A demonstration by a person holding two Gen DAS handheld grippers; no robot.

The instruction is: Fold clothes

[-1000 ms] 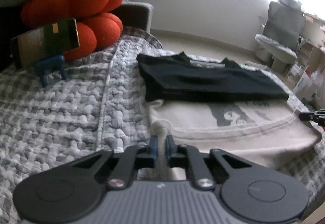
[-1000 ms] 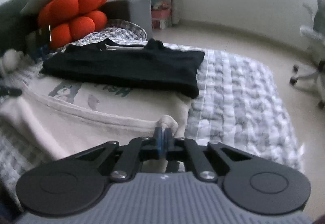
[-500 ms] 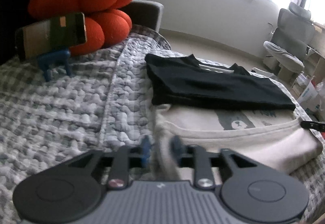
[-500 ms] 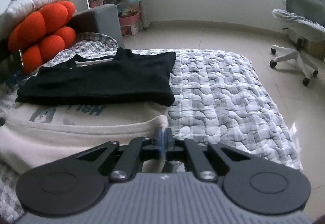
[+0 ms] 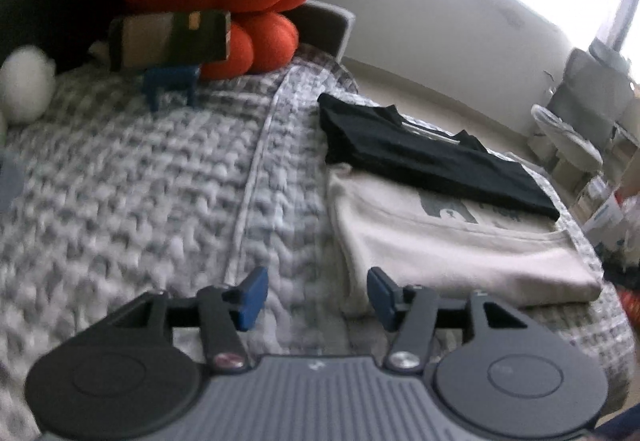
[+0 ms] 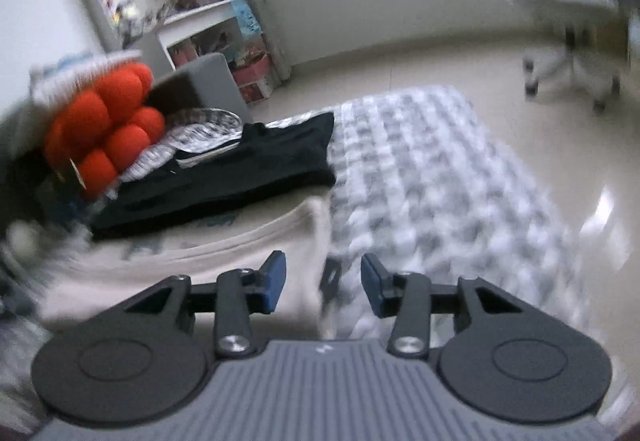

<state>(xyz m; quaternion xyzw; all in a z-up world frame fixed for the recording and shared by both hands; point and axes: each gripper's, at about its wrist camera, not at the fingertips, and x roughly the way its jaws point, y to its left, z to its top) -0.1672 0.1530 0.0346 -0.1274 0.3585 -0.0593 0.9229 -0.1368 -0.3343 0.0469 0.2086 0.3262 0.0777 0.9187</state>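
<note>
Risk, as we judge it: the cream shirt (image 5: 452, 253) lies folded but loose on the quilt (image 5: 140, 201), so a blue pad catching its near edge could drag the fold open; the black shirt (image 5: 432, 165) resting on its far half could slide with it. Both views are blurred, so contact is hard to rule out. The left gripper (image 5: 316, 291) has its jaws opening, about half wide, nothing pinched; the shirt's near-left corner sits just beyond its right pad. The right gripper (image 6: 324, 283) is likewise opening; the shirt's near-right edge lies between its pads, apparently unclamped.
</note>
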